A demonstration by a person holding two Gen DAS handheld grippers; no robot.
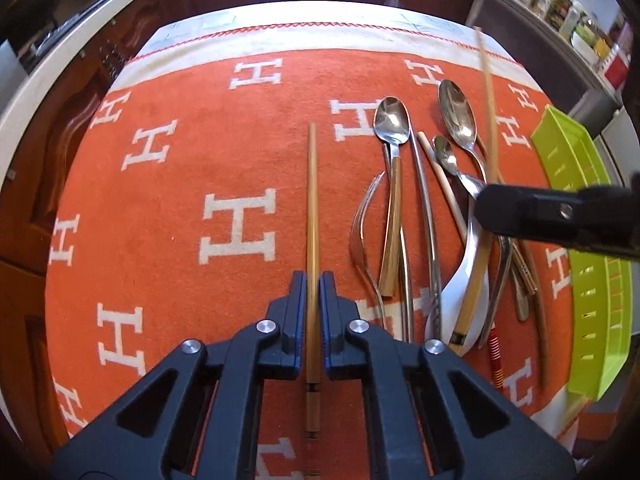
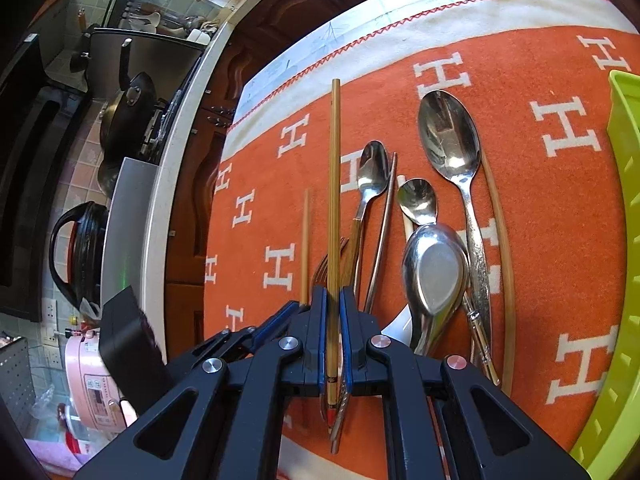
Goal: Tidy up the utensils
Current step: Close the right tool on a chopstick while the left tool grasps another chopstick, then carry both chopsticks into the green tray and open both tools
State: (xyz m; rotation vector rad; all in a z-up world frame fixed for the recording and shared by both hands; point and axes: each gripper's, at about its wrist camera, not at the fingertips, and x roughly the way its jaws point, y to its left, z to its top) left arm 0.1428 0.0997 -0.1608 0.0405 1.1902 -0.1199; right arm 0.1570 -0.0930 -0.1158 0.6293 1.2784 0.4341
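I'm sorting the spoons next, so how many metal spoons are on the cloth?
4: a large spoon nearest the green tray, a small spoon left of it, a wood-handled spoon further left, and an overturned spoon below the small one. More may be hidden underneath.

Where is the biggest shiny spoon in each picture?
Left wrist view: the big spoon lies upper right on the orange cloth, its bowl just left of the long chopstick that the right gripper holds.
Right wrist view: the big spoon lies right of centre, bowl toward the top.
Shared landmark: the green tray lies to the spoon's right in both.
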